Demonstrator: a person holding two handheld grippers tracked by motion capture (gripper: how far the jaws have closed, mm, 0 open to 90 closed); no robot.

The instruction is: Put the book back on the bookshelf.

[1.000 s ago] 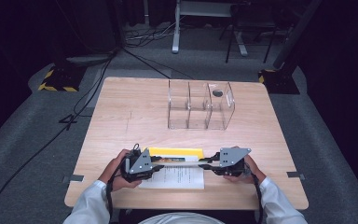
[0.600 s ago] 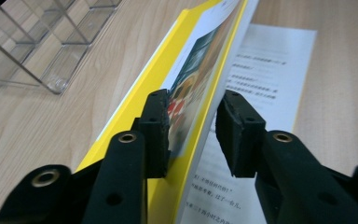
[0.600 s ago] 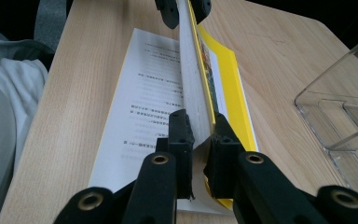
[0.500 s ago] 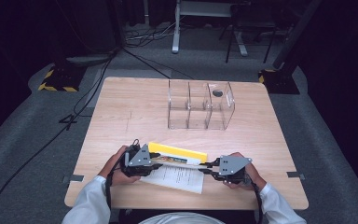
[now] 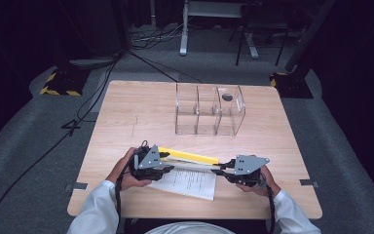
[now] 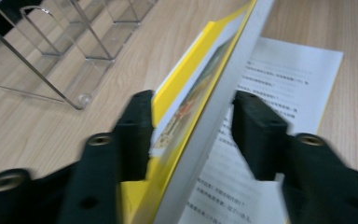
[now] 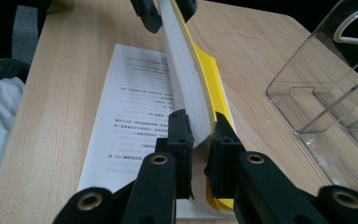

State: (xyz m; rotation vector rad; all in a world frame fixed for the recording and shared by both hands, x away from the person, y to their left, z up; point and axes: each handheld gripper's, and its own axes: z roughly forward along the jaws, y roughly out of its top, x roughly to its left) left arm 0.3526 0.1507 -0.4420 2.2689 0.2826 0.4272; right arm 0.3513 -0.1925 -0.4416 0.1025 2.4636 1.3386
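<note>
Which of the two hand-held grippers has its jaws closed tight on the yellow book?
The right hand-held gripper: its jaws pinch the book on both sides. The left hand-held gripper straddles the other end with a visible gap at one jaw.

My jaws are matt black plastic; the worktop [image 5: 126,122] pale wood grain; the rack [image 5: 209,109] clear glossy plastic; the sheet [image 5: 187,181] white paper.

High view overhead facing forward, gripper views close, opposite, seemingly sharing book [image 6: 200,107].
</note>
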